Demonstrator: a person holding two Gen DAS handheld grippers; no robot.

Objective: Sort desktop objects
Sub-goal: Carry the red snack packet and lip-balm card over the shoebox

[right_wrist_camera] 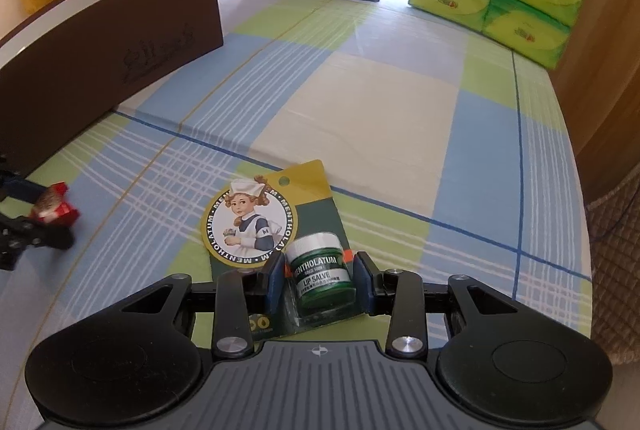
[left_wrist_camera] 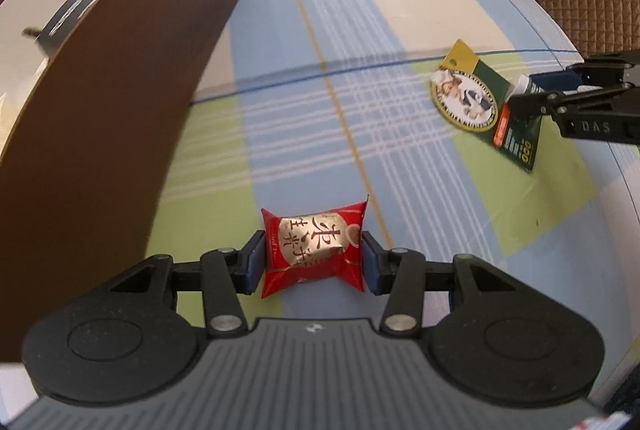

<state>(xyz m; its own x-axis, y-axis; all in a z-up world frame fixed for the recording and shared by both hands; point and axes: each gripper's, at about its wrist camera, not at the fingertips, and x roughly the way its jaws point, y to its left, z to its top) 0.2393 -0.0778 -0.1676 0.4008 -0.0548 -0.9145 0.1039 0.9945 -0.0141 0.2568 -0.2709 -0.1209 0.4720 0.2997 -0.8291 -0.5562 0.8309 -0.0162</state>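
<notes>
Left gripper has its jaws clamped on the red snack packet right beside the brown box, while the right gripper pinches the lip salve pack, which lies on the checked worktop.

Left gripper in matte black plastic, blue pads, silver pivot screws, round side discs, ribbed grey body with compass mark, right gripper of identical build, "DAS" lettered on its arm
</notes>
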